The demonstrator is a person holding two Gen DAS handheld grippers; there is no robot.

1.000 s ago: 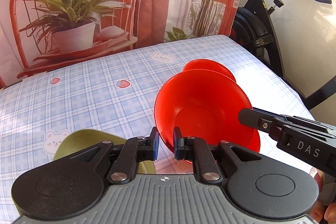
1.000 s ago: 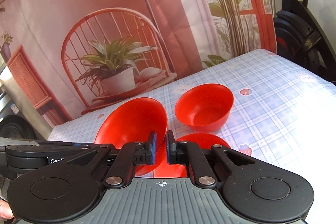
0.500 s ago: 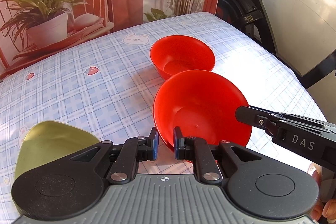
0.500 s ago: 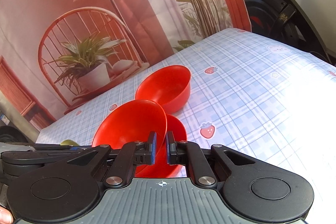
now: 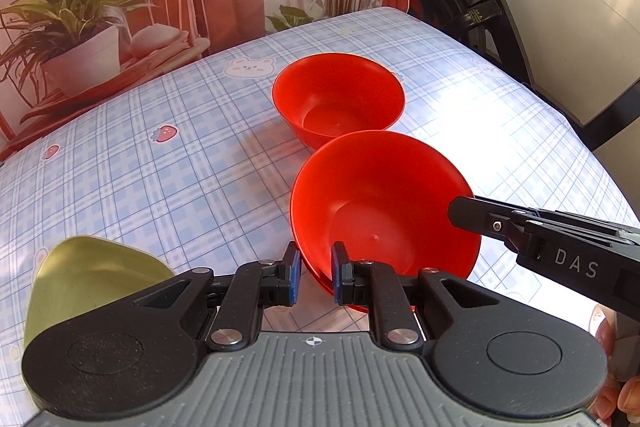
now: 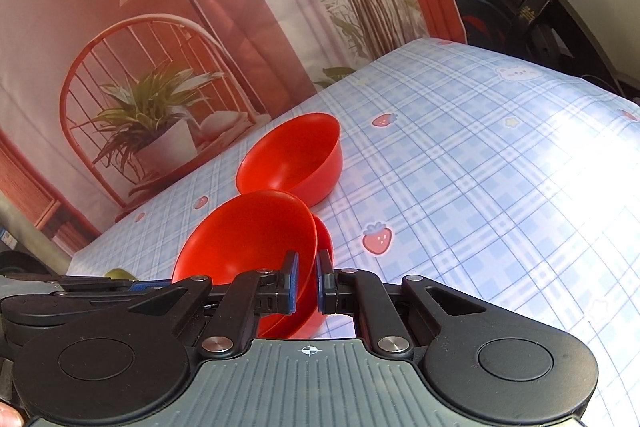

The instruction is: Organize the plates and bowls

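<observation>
Left wrist view: left gripper with jaws narrowly parted astride the near rim of a tilted red bowl, seemingly pinching it, though contact hard to confirm. Right gripper reaching in from the right onto the same bowl's far rim. Beneath the lifted bowl, the edge of another red one showing. Second red bowl upright on the checked bench just beyond. Green plate at lower left, partly hidden.

Right wrist view: right gripper with jaws nearly closed, clamped on the tilted red bowl rim; lower red bowl peeking out just behind; far bowl near.

Step in hand, by judgement: nesting the held bowl into a stack. Next: level the bowl, lower it squarely, then release both sides.
</observation>
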